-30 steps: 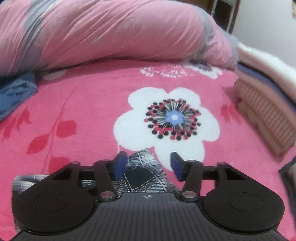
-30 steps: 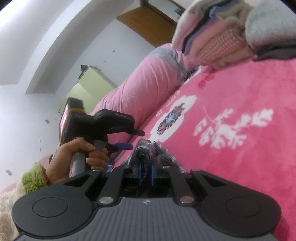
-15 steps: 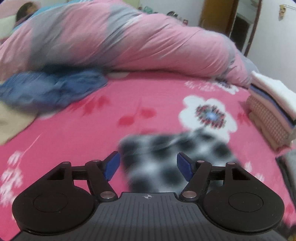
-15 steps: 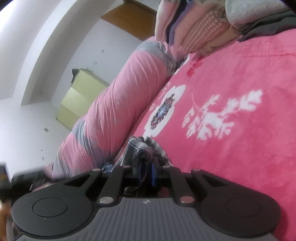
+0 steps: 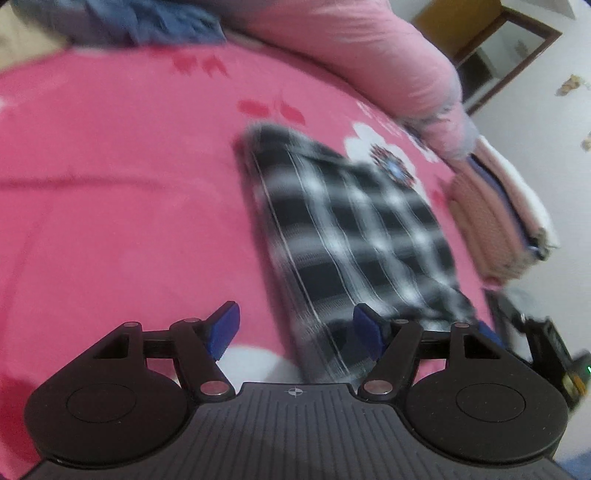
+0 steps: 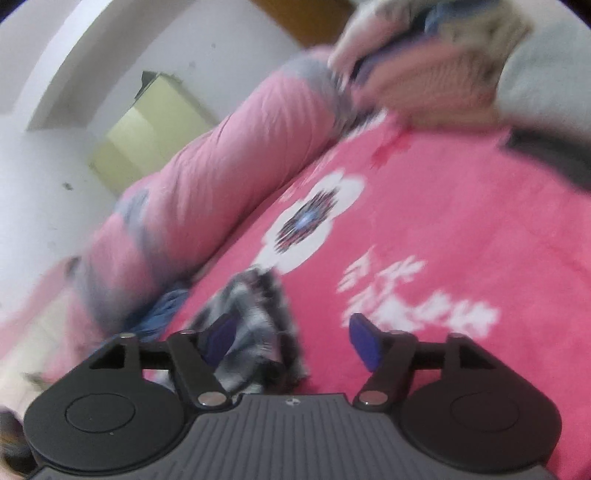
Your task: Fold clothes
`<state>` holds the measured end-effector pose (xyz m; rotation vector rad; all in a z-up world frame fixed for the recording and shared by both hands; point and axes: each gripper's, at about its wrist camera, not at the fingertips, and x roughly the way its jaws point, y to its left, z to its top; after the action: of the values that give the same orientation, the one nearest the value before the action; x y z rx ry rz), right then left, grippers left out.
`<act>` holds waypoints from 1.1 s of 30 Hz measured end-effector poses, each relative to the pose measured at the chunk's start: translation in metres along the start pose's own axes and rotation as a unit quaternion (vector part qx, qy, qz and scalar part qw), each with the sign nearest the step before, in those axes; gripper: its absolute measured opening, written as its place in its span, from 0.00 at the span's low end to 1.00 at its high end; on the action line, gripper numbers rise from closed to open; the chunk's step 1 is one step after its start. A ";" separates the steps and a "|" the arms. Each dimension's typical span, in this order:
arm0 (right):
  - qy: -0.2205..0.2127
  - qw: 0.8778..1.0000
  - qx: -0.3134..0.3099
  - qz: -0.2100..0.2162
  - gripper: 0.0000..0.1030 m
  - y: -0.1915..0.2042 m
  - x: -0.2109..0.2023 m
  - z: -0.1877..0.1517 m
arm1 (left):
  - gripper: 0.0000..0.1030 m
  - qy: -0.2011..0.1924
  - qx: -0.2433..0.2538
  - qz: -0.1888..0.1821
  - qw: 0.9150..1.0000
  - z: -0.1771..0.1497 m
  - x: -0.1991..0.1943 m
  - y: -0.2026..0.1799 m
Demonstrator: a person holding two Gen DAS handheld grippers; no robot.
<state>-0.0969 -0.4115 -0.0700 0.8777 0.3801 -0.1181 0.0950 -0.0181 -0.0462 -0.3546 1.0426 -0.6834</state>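
Grippers now apart, plaid garment (image 5: 354, 229) seemingly released.

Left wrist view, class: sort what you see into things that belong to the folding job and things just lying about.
Belongs to the job:
plaid garment
left gripper, open
stack of folded clothes

Just lying about:
pink quilt
blue cloth
flowered pink bedspread, the work surface

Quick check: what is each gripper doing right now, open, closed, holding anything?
Left gripper: open, holding nothing.
Right gripper: open, empty; plaid garment lies on the bed.
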 end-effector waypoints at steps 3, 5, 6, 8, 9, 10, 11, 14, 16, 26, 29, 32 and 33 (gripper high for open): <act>0.074 0.997 0.028 0.025 0.78 -0.009 0.028 0.020 | 0.66 0.020 -0.018 -0.038 0.999 -0.003 0.012 0.006; 0.121 0.992 0.029 0.031 0.80 -0.014 0.050 0.028 | 0.66 0.025 -0.019 -0.061 0.998 -0.007 0.021 0.010; 0.143 0.989 0.028 0.034 0.81 -0.016 0.061 0.032 | 0.66 0.025 -0.018 -0.066 0.997 -0.008 0.023 0.012; 0.183 0.982 0.027 0.045 0.85 -0.020 0.079 0.039 | 0.66 0.020 -0.013 -0.079 0.997 -0.009 0.024 0.013; 0.195 0.979 0.032 0.057 0.90 -0.021 0.082 0.042 | 0.66 0.020 -0.013 -0.088 0.996 -0.011 0.023 0.013; 0.208 0.976 0.034 0.064 0.91 -0.021 0.084 0.043 | 0.66 0.022 -0.009 -0.096 0.995 -0.012 0.023 0.014; 0.221 0.972 0.032 0.068 0.91 -0.019 0.085 0.044 | 0.66 0.026 -0.002 -0.108 0.994 -0.014 0.022 0.014; 0.250 0.965 0.019 0.077 0.91 -0.011 0.093 0.042 | 0.66 0.037 0.040 -0.125 0.991 -0.017 0.021 0.009; 0.263 0.961 0.005 0.082 0.91 -0.002 0.101 0.039 | 0.66 0.043 0.045 -0.123 0.991 -0.014 0.026 0.008; 0.289 0.953 -0.053 0.074 0.33 0.039 0.120 0.017 | 0.19 0.017 0.051 -0.084 0.995 -0.007 0.034 -0.003; 0.283 0.955 -0.044 0.073 0.28 0.049 0.109 0.010 | 0.17 0.005 0.060 -0.097 0.993 -0.002 0.017 -0.006; 0.276 0.957 -0.026 0.082 0.27 0.059 0.091 0.001 | 0.17 0.009 0.055 -0.117 0.992 0.000 -0.003 0.001; 0.273 0.958 -0.020 0.087 0.26 0.062 0.082 -0.004 | 0.17 0.014 0.046 -0.127 0.991 0.000 -0.011 0.005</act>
<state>-0.0061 -0.3646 -0.0576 0.8933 0.8148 0.3034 0.0930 -0.0068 -0.0422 -0.4024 0.9966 -0.9653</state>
